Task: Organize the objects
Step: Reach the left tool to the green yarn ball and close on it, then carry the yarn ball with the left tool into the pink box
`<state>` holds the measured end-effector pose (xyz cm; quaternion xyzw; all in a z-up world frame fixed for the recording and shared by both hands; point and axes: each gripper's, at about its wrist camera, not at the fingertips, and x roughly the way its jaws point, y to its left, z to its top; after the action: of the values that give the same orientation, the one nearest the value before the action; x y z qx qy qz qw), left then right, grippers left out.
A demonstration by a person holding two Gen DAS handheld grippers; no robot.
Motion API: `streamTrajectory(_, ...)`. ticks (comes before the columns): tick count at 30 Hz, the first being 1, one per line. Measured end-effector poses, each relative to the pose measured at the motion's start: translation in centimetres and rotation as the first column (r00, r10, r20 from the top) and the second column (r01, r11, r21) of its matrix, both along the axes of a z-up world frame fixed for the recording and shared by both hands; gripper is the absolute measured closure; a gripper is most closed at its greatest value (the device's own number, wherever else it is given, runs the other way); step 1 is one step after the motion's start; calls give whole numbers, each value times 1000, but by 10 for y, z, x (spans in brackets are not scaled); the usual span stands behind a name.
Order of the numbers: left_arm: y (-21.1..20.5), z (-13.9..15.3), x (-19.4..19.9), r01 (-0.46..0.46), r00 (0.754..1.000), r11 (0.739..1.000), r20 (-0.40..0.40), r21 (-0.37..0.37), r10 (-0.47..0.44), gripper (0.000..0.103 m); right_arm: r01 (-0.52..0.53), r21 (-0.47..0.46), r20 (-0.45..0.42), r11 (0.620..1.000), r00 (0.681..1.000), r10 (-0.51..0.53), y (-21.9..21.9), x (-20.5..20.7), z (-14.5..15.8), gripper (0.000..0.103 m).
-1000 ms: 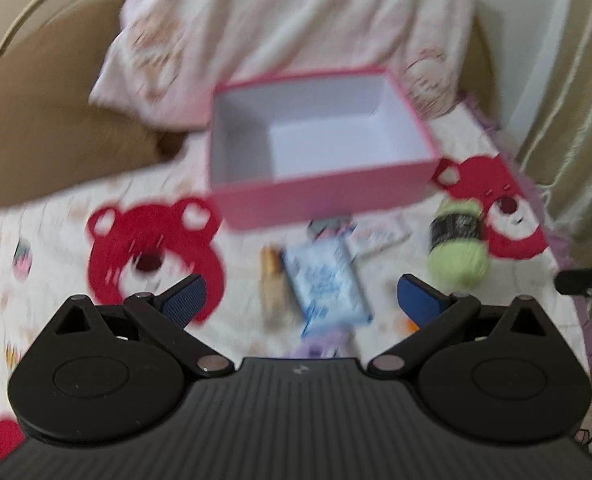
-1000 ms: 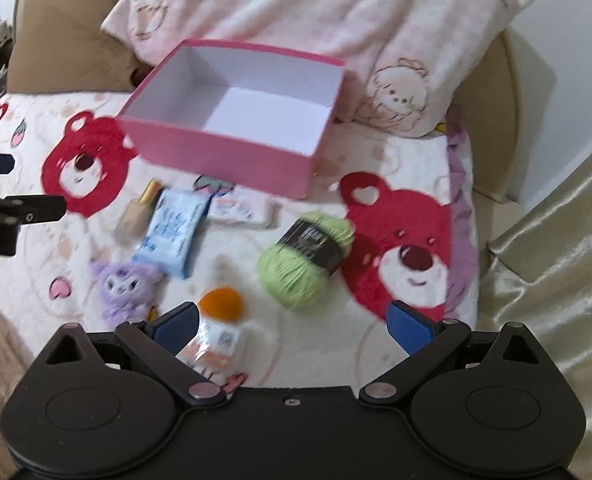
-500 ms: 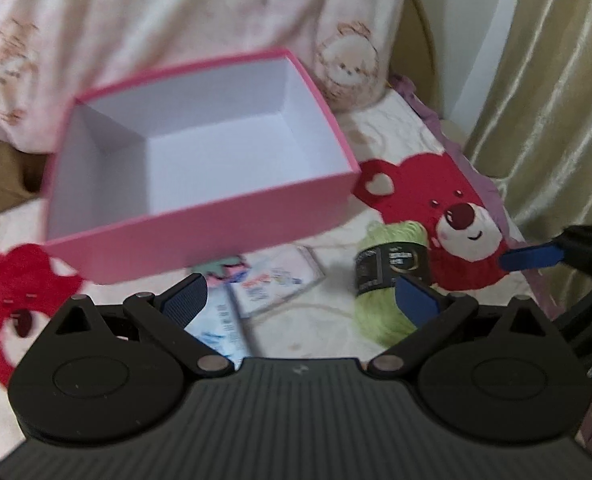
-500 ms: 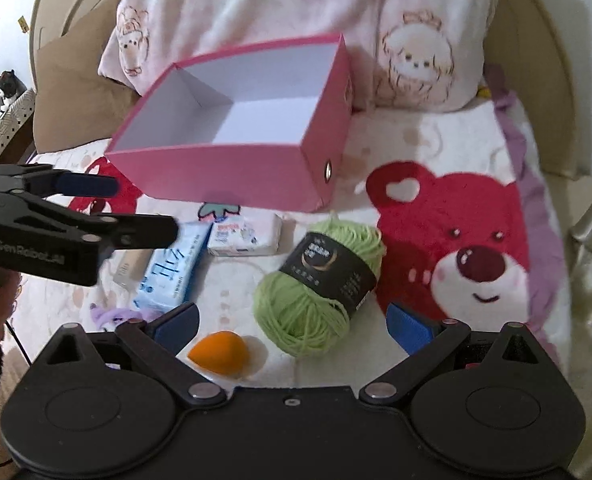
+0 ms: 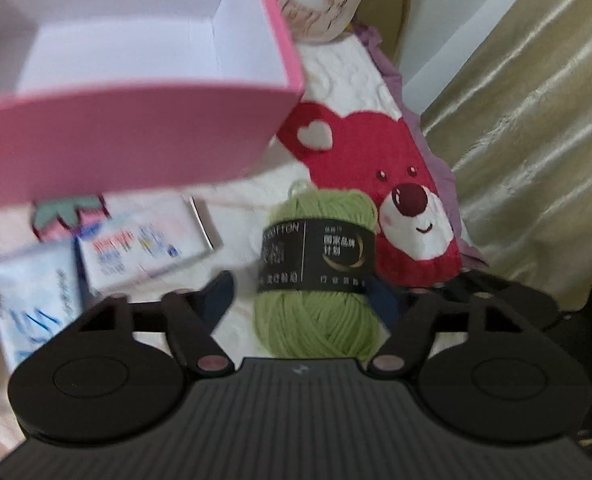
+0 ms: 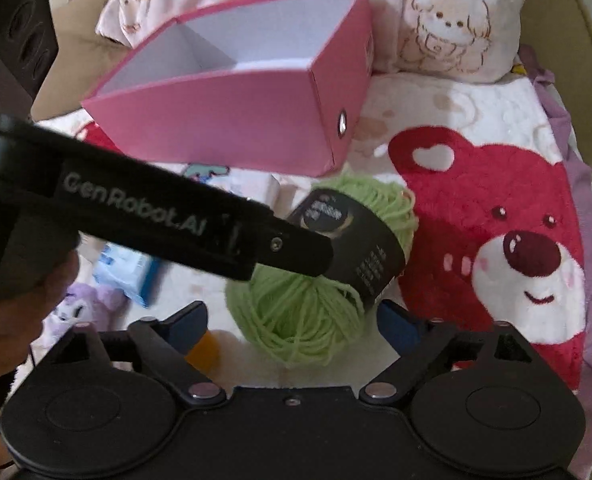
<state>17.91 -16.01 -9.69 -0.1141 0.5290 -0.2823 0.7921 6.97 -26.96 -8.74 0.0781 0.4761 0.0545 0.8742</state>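
Observation:
A green yarn ball (image 5: 316, 276) with a black label lies on the bear-print bedspread, just in front of the open pink box (image 5: 127, 136). My left gripper (image 5: 304, 300) is open with its jaws on either side of the yarn; I cannot tell if the pads touch it. My right gripper (image 6: 291, 320) is open and empty, close in front of the same yarn ball (image 6: 308, 312). A left gripper finger (image 6: 199, 232) crosses the right wrist view and reaches the yarn label. The pink box (image 6: 231, 120) is empty.
A white tissue pack (image 5: 143, 244) and a blue wipes pack (image 5: 31, 304) lie left of the yarn. An orange sponge (image 6: 203, 350), a purple plush toy (image 6: 83, 304) and the blue pack (image 6: 127, 268) lie lower left. A pillow (image 6: 448, 20) and curtain (image 5: 536, 120) border the bed.
Both grippers have moved in toward the green yarn ball. The left gripper swung right and now straddles it; the right gripper came closer from the front.

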Motion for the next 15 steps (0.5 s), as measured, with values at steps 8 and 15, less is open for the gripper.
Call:
streamTrajectory(8,4,-16,-6,-30,999,992,-48,-122,24,48,7,-77,14,997,1000,-6,1,-1,-9,30)
streamTrajectory(15,22,17,-25,-8,1000,993,3,-120,9,51,-48,-196,75,980,995,64,33,-18,18,35)
